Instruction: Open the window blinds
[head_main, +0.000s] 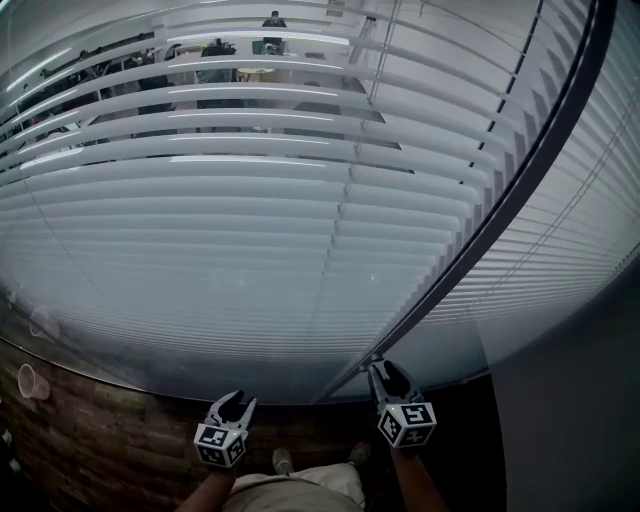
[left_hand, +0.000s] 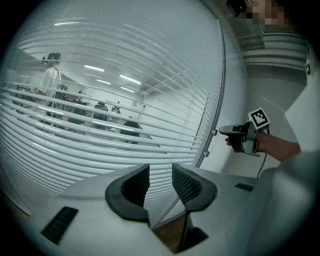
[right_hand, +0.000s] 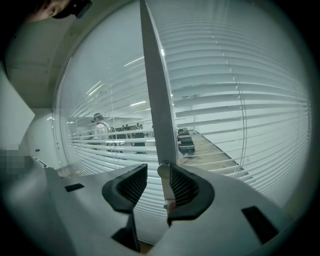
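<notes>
- Currently the right gripper (right_hand: 152, 187) has its jaws narrowly apart around a white rod (right_hand: 166, 187), which I take to be the tilt wand.
- The rod rests against the right-hand pad. The left-hand pad stands clear of it, so it isn't clamped.
- Its long axis is vertical, and only the bottom end sits between the jaws. It hangs just in front of the grey window-frame post (right_hand: 157, 100).
- The window blinds (head_main: 250, 230) span the far side. Their slats lie horizontal, and the upper ones are tilted enough to see an office through them.
- The left gripper (head_main: 238, 402) is moderately open and empty. It faces bare slats, well left of the wand.
- My read: the right gripper is placed for the job. It needs to close squarely, then twist about the vertical axis.
</notes>
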